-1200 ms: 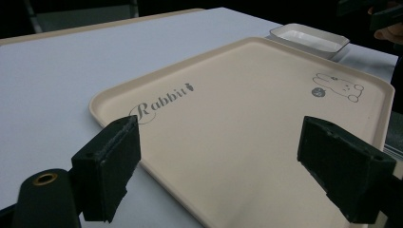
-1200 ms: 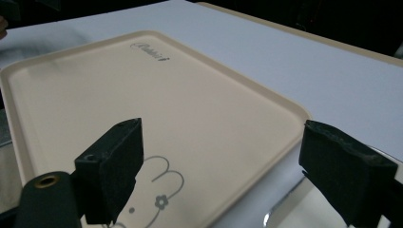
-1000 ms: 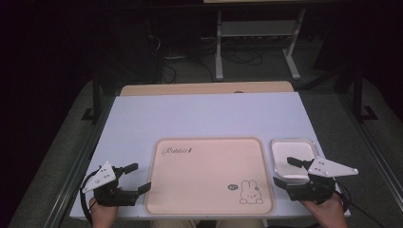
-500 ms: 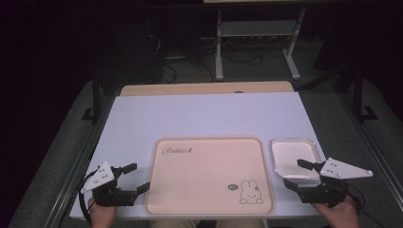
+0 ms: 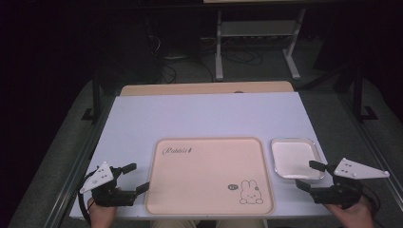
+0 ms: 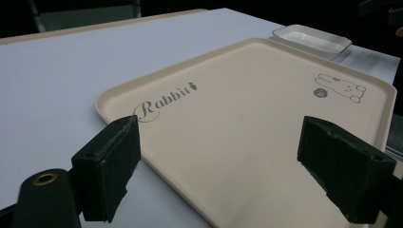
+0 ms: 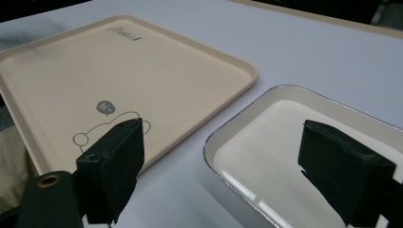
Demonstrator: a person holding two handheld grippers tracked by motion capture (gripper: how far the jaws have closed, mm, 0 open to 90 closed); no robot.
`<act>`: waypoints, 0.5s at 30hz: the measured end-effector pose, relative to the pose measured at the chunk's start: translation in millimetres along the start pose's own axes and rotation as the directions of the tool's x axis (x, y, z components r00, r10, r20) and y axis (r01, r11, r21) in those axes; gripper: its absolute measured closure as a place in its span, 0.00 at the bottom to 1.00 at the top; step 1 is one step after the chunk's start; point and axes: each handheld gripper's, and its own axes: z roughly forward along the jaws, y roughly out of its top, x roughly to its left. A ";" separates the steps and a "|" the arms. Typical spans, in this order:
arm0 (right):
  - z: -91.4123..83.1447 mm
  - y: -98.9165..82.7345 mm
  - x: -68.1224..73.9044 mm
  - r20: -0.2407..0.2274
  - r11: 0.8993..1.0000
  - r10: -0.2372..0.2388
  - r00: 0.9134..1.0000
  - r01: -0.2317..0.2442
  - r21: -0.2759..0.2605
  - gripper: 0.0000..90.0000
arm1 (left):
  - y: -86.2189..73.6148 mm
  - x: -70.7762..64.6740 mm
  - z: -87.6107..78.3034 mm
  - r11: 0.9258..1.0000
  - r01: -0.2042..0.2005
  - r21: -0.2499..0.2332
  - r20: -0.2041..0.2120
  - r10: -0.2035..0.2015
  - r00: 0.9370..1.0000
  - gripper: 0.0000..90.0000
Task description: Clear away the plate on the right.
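Your right gripper (image 5: pixel 315 175) has slid back toward the lower right corner of the frame over the last second, off the small tray; your left gripper (image 5: pixel 130 177) has barely shifted. At lower left, that left gripper hovers with jaws wide, empty, just beside the beige tray's (image 5: pixel 209 204) left edge. The beige tray lies low in the centre on the white table (image 5: pixel 199 114). Right of it sits the small white tray (image 5: pixel 294 156), your right gripper spread wide and empty at its near rim.

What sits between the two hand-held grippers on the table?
In the high view, the beige rabbit tray lies between the left hand-held gripper and right hand-held gripper; the small white dish sits beside it.
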 end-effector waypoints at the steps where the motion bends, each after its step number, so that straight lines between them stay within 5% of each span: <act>1: -1.0 -1.1 -1.7 0.002 1.000 0.008 1.000 -0.008 0.002 0.16 | -0.2 0.2 0.0 1.000 0.001 0.001 0.000 -0.001 1.000 0.16; 15: -14.6 -15.2 -17.9 0.033 0.999 0.046 0.998 -0.047 0.027 0.17 | -0.8 0.7 -0.2 1.000 0.004 0.000 0.000 -0.004 1.000 0.16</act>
